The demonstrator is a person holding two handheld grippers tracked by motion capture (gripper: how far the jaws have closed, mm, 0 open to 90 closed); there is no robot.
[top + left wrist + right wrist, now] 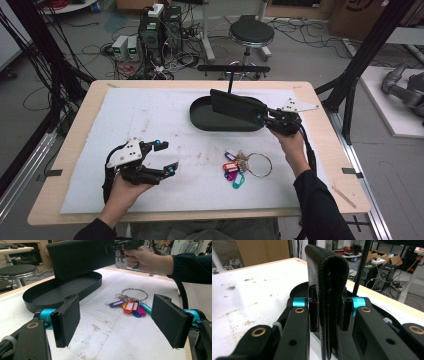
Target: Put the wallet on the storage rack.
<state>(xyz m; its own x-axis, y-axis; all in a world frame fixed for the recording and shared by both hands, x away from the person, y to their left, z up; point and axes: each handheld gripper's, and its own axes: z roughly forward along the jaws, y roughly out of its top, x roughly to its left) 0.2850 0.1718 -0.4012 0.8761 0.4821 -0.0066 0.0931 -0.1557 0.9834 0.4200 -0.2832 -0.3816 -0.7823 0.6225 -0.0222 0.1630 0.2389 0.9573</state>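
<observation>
Right claw grips wallet above tray's rim.

Your right gripper clamps a black wallet over the black oval tray. Nearer you than the tray, the key ring with coloured tags lies on the table. Well left of the tray, your left gripper rests with fingers spread.

We note: black wallet, black oval tray, white stained mat. Key tags red, blue, pink, green, purple, w/ silver ring. Grippers black w/ teal accents.
</observation>
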